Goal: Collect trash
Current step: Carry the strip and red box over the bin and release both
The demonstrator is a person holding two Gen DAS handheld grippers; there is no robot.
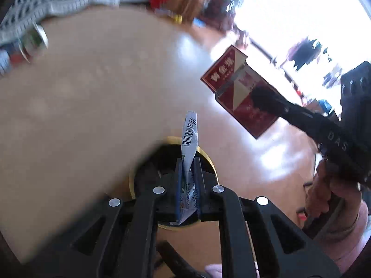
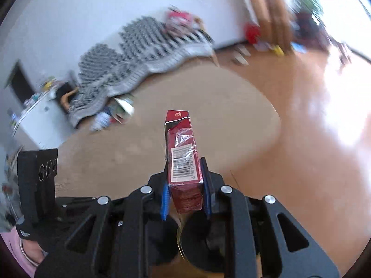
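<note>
While left fingers [image 1: 189, 180] clamp wrapper [image 1: 190, 139], right fingers [image 2: 185, 185] clamp cigarette pack [image 2: 184, 162].

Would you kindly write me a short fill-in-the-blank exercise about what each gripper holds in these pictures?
1. The right gripper is shut on a red cardboard cigarette pack whose lid is ____.
2. The left gripper pinches a crumpled white paper wrapper printed with a black ____.
3. Below the left gripper sits a round bin with a ____-coloured rim.

Missing words: open; barcode; gold
</note>
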